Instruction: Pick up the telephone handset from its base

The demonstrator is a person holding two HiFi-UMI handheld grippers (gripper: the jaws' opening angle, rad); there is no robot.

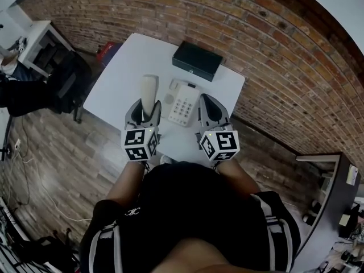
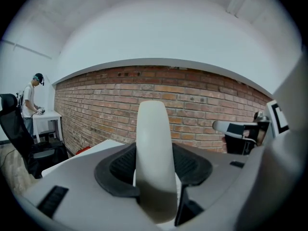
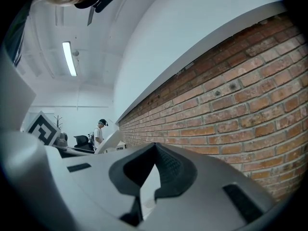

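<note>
The cream telephone handset [image 1: 149, 91] is clamped between the jaws of my left gripper [image 1: 146, 111], off its base and left of it. In the left gripper view the handset [image 2: 153, 143] stands upright between the dark pads, pointing at the brick wall, with the left gripper [image 2: 154, 174] shut on its lower part. The white telephone base [image 1: 183, 103] with its keypad lies on the white table [image 1: 119, 73]. My right gripper [image 1: 209, 111] hovers by the base's right edge. In its own view the right gripper [image 3: 154, 150] has its jaws meeting at the tip, with nothing held.
A black box [image 1: 197, 60] sits at the table's far edge, close to the brick wall [image 1: 267, 56]. A black chair [image 1: 68, 81] and a white desk [image 1: 40, 38] stand to the left. A person [image 2: 31, 100] stands at that far desk.
</note>
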